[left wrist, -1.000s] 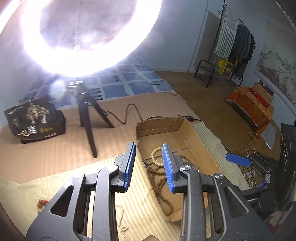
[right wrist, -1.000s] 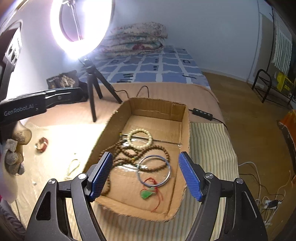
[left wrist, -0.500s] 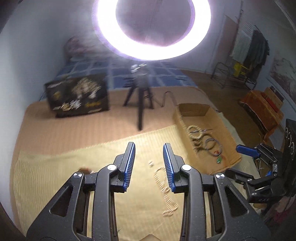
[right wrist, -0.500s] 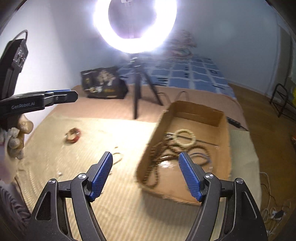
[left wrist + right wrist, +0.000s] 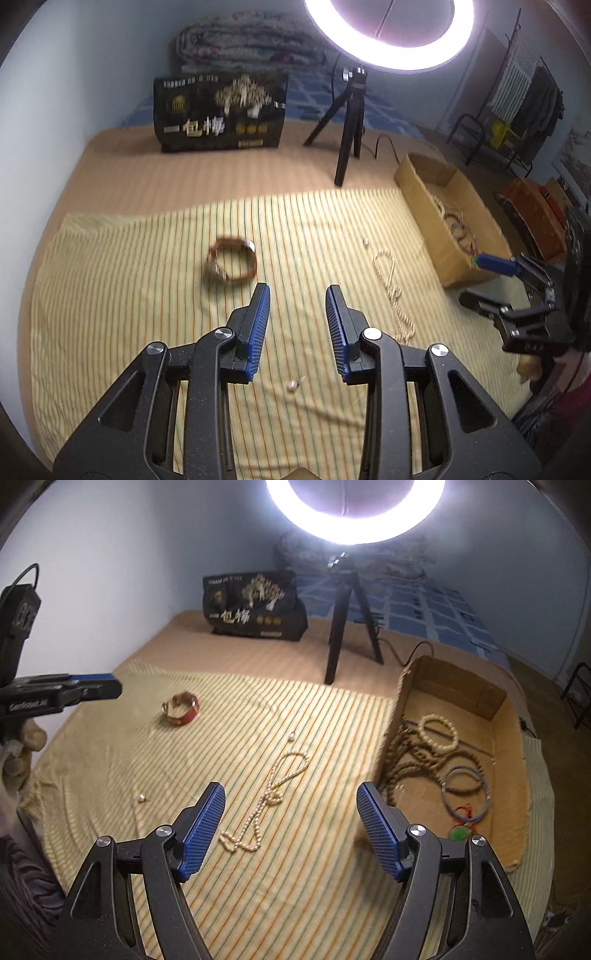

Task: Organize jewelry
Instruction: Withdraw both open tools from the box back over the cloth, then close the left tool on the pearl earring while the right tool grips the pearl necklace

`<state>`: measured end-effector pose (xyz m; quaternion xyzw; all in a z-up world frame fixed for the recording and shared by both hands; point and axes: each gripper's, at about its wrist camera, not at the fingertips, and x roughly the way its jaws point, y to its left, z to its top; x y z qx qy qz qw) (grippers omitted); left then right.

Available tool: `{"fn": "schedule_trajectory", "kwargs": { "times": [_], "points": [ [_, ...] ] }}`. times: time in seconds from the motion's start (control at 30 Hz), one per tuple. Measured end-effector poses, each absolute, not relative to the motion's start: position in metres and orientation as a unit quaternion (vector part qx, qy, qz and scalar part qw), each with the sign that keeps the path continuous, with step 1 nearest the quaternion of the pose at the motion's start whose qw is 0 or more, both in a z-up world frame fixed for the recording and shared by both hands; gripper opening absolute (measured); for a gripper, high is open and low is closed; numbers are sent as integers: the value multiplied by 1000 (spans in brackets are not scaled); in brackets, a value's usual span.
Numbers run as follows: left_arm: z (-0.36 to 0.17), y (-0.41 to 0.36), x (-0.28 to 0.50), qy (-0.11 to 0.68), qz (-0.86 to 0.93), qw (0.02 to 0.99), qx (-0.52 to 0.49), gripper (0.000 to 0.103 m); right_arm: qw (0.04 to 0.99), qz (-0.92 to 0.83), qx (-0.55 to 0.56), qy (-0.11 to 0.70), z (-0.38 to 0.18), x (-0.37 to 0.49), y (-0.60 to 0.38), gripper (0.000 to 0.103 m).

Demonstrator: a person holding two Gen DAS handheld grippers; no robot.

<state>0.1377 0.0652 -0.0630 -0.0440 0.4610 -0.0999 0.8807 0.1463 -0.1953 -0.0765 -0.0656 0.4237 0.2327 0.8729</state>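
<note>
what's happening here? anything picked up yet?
Nothing held yet. A person holds a gripper in each hand over a striped cloth on a bed. Both the left gripper and right gripper are open and empty. Loose on the cloth: a red bracelet, a pearl necklace and a couple of small loose pieces. The cardboard box already holds wooden beads, a cream bead bracelet, a bangle and a green pendant.
</note>
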Motion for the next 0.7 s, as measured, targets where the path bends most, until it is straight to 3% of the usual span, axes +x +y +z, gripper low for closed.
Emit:
{"fn": "schedule_trajectory", "kwargs": {
  "times": [0.33,0.43,0.6,0.7],
  "points": [
    [-104,54,119,509,-155,847,-2,31,852,238,-54,464,-114,151,-174,73],
    [-113,52,116,519,-166,839,13,31,845,236,-56,476,-123,155,-169,62],
    [-122,55,114,528,-173,831,22,31,843,227,-65,484,-132,161,-161,61],
    [-129,55,116,532,-174,828,26,24,842,223,-73,486,-135,164,-156,61]
  ]
}}
